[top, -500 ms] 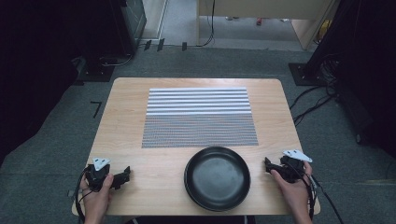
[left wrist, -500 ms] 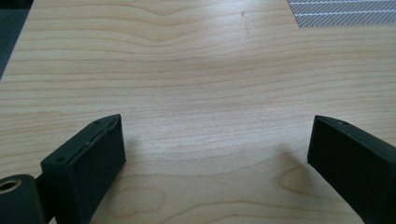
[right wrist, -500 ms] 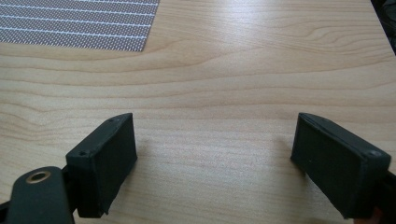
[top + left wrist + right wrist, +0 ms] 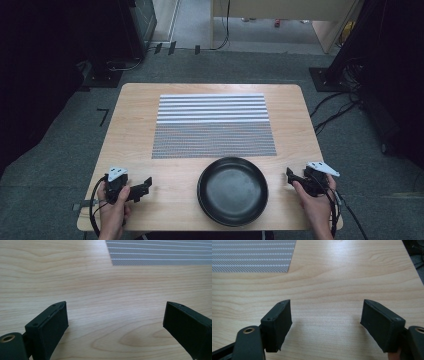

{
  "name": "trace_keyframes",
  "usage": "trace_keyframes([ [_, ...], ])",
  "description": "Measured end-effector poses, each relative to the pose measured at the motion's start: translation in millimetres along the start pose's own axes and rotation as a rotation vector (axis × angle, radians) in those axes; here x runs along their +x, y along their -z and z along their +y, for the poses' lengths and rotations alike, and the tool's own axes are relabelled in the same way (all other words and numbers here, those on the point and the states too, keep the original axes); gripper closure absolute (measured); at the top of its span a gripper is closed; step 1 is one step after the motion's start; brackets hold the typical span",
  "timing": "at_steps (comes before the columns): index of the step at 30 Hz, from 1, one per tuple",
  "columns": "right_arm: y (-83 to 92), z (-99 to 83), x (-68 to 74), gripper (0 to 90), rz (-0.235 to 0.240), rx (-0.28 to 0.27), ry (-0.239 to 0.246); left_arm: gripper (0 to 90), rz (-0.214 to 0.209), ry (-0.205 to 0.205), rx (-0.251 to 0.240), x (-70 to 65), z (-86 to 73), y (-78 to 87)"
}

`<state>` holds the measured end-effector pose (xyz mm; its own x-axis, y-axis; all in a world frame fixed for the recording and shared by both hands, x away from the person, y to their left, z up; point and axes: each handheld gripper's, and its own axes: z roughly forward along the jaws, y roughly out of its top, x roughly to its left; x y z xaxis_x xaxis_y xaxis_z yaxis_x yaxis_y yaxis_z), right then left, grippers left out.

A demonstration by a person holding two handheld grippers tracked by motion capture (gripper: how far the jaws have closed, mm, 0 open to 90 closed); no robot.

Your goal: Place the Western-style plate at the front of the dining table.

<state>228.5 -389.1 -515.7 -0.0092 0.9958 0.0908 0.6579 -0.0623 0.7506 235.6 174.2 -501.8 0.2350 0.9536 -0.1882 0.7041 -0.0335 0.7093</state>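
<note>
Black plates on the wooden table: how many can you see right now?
1. The round black plate sits at the near edge of the light wooden table, between the left gripper and right gripper, just in front of the striped grey mat. Nothing looks hidden.

Black pan (image 4: 232, 191) — upright, table's near edge

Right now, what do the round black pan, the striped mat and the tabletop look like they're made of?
Black pan: probably cast iron or coated metal; dark, matte, with only a soft sheen inside. Striped mat: seems to be woven fabric or vinyl mesh; the left gripper view shows a fine grey weave crossed by white lines. Table: light wood or wood-look laminate; visible grain, smooth satin surface.
</note>
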Motion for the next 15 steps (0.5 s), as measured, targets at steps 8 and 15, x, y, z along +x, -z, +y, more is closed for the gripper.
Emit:
trace_keyframes([
  [8,9.5,1.3,9.1,26.1,0.031,-0.032,-0.01,5.7,-0.031,-0.042,-0.015,-27.4,3.2,-1.2],
  [15,15.5,1.4,16.9,26.7,0.059,-0.046,-0.016,5.7,-0.06,-0.052,-0.019,-41.8,3.9,-3.8],
])
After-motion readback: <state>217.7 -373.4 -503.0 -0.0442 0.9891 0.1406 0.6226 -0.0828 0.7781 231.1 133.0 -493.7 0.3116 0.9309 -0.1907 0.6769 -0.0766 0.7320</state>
